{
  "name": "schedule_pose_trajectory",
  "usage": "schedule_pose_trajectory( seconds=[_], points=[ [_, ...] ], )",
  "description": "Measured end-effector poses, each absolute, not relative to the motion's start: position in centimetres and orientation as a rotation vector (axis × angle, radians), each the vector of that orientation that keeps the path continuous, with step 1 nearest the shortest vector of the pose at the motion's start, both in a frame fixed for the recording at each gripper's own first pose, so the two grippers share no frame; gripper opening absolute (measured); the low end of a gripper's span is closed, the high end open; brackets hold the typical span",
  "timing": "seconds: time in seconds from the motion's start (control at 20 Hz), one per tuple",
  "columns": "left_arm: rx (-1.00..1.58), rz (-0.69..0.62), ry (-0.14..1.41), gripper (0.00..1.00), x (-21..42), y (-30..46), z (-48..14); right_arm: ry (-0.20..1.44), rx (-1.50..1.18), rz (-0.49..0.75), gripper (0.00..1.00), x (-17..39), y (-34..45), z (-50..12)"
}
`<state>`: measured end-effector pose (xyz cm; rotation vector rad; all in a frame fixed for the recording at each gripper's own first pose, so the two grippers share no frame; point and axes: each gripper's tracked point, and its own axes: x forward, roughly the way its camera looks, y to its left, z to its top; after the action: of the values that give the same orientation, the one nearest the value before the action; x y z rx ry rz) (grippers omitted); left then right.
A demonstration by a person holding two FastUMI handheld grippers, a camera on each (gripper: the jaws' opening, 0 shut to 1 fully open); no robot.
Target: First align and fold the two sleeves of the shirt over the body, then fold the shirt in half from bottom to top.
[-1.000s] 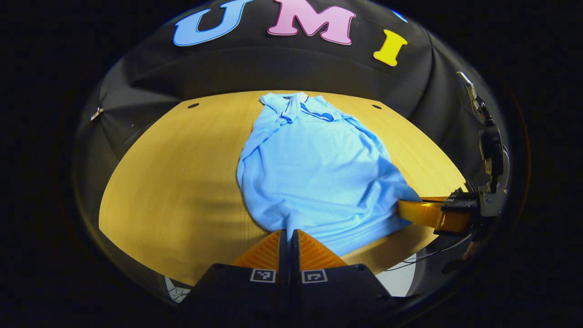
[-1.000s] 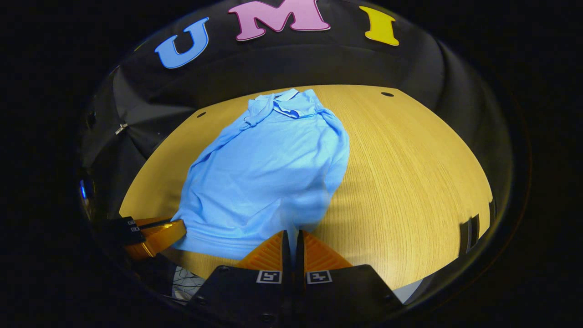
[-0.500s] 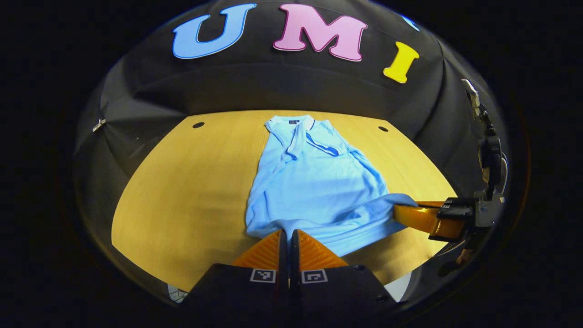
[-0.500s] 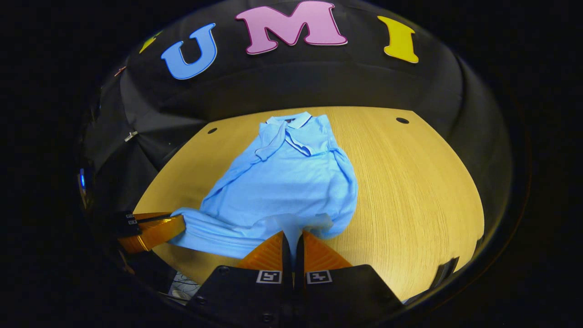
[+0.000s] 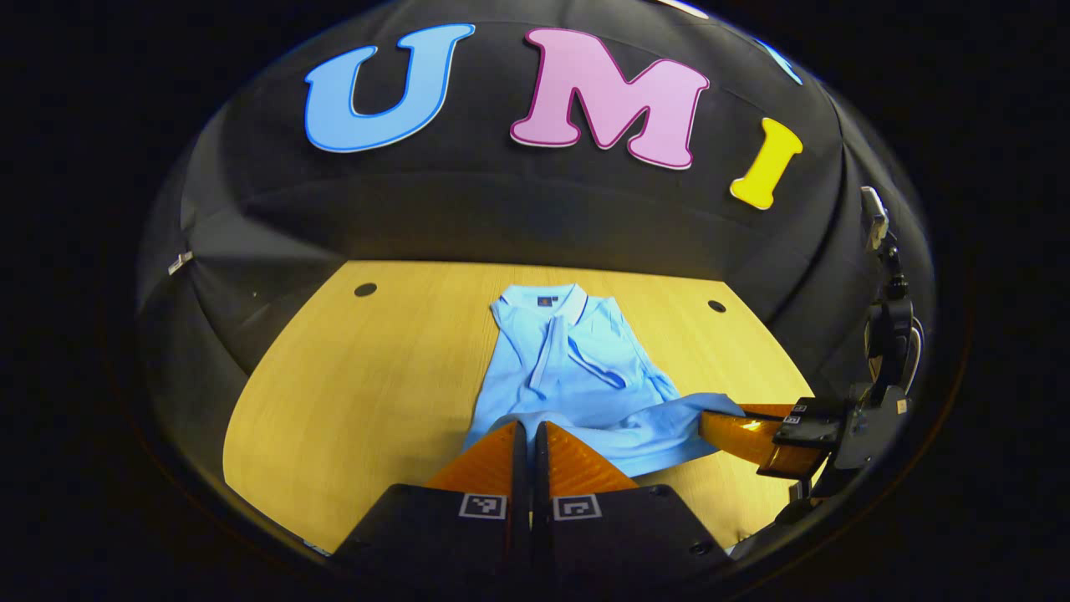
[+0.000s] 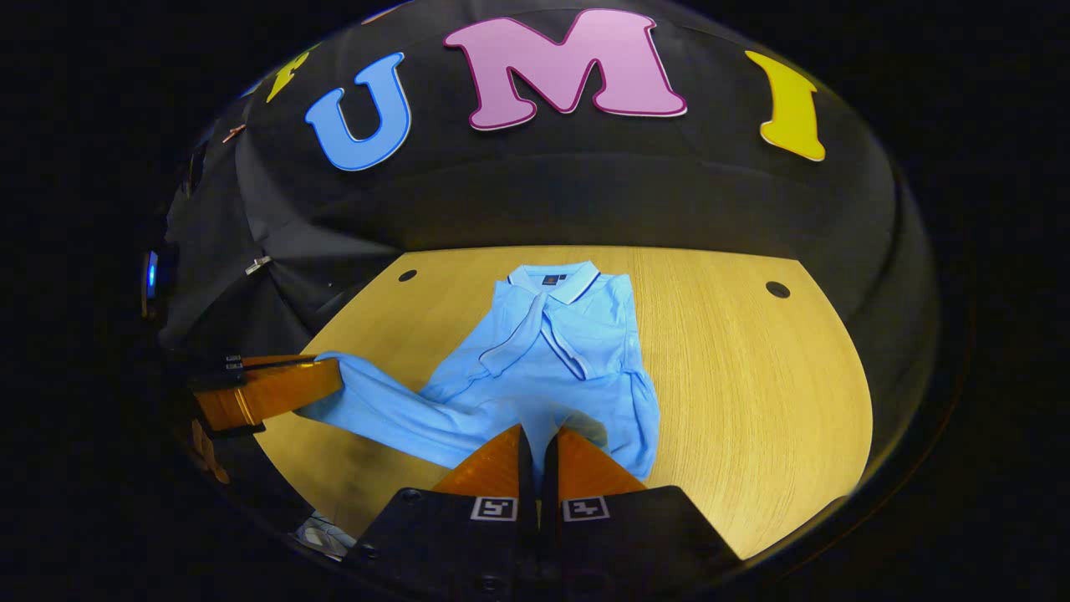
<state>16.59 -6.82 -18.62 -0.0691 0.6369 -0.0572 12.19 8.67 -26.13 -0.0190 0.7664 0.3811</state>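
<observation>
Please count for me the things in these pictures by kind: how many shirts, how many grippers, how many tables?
Shirt: 1, light blue, hem lifted
Grippers: 2, the left gripper and the right gripper, each shut on the hem
Table: 1, wooden
Total: 4

Light blue shirt (image 5: 577, 368) on a yellow-tan wooden table (image 5: 351, 401).
The shirt is plain light blue, its collar (image 6: 558, 280) edged with a thin white and dark stripe. The table shows fine wood grain and small dark round holes (image 6: 777, 289). The booth wall (image 6: 585, 201) behind is black cloth.
</observation>
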Motion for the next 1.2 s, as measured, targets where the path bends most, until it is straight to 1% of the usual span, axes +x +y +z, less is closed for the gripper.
schedule_pose_trajectory(
  seconds=[0.2, 0.35, 0.5, 0.7, 0.75, 0.8, 0.85, 1.0, 1.2],
  points=[
    [-0.094, -0.039, 0.606, 0.06, 20.9, -6.8, -16.7, 0.735, -0.002, 0.401, 0.05, 17.2, 9.2, -24.4],
    [-0.062, -0.032, 0.563, 0.06, 24.8, -6.3, -15.3, 0.704, -0.005, 0.412, 0.05, 21.1, 9.7, -23.6],
    [-0.058, -0.047, 0.531, 0.06, 28.8, -6.4, -14.6, 0.674, 0.002, 0.435, 0.05, 25.2, 10.7, -22.8],
    [0.029, -0.072, 0.461, 0.06, 34.4, -6.3, -13.7, 0.597, -0.017, 0.442, 0.05, 31.3, 11.2, -21.8],
    [0.017, -0.078, 0.456, 0.06, 35.8, -6.4, -13.8, 0.583, -0.016, 0.439, 0.0, 32.8, 11.3, -21.8],
    [0.004, -0.081, 0.446, 0.1, 37.2, -6.2, -13.8, 0.569, -0.017, 0.436, 0.05, 34.2, 11.4, -21.8],
    [0.004, -0.086, 0.425, 0.06, 38.8, -6.0, -13.9, 0.56, -0.024, 0.439, 0.05, 35.6, 11.5, -22.2],
    [0.06, -0.093, 0.4, 0.06, 42.9, -4.8, -15.2, 0.533, -0.079, 0.46, 0.05, 38.9, 11.7, -23.8],
    [0.082, -0.102, 0.415, 0.06, 46.9, -5.2, -18.3, 0.534, -0.1, 0.457, 0.05, 42.5, 12.2, -26.7]
  ],
)
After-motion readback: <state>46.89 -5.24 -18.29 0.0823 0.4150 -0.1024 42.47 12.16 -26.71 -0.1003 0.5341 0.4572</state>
